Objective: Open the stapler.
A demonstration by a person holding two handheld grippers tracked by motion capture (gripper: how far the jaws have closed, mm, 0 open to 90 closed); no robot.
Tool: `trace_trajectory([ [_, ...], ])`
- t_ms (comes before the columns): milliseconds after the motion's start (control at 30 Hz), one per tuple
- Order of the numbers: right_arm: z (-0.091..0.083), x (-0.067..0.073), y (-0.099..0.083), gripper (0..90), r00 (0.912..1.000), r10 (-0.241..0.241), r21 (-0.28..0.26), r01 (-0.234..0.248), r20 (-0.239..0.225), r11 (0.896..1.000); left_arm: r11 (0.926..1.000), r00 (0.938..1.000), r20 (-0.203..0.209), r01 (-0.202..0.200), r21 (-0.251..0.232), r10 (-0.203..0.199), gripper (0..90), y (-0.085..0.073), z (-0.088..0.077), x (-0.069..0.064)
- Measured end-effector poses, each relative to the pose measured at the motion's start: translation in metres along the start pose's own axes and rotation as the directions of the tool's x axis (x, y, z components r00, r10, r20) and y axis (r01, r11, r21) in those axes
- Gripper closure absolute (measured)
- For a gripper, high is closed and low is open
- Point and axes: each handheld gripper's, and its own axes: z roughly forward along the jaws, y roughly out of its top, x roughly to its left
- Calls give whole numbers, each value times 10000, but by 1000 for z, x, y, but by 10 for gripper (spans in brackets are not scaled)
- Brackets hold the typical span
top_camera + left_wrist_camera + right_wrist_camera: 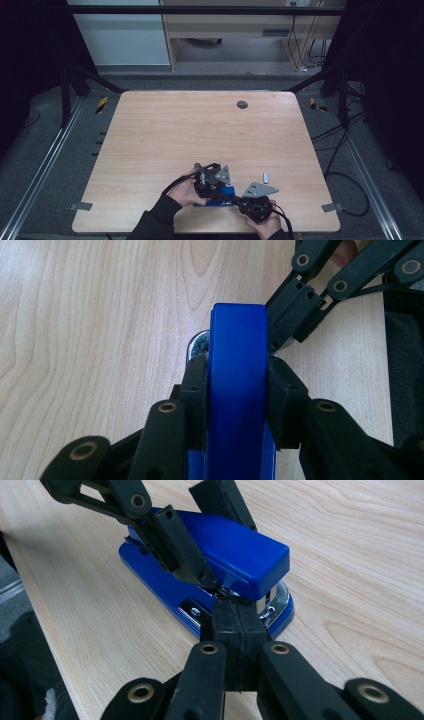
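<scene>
Stapler [217,196] sits near the front edge of the wooden bench [200,125], blue and lying flat between the person's two hands. From where I stand, the left hand [186,194] comes in first, holding the left gripper [210,186] over the stapler's body. In the left gripper view its two black fingers [196,385] clamp the blue top [237,390] from either side, pads pressed flat against it, opened only about as wide as the stapler's body. The metal nose [199,346] of the stapler peeks out just beyond the left pad.

Moving rightward, the right gripper [239,200] reaches in from the right hand [267,225] at the bench edge, its grey three-cornered plate [259,189] on top. In the right gripper view its fingers [239,625] are pressed fully together, tip against tip, with nothing visible between them; the closed tip sits at the stapler's front end, just under the raised blue top [235,550] and touching the chrome mouth [272,605]. Whether it pinches any part there I cannot tell.

Further right, a small pale object [266,176] lies alone on the bench.
</scene>
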Motion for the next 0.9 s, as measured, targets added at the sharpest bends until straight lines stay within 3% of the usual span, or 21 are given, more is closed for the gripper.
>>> trace_trajectory([
  [900,1,1,0,900,10000,40,-35,-40,-37,10000,10000,9999,138,-41,-91,42,663,-1,-2,1],
])
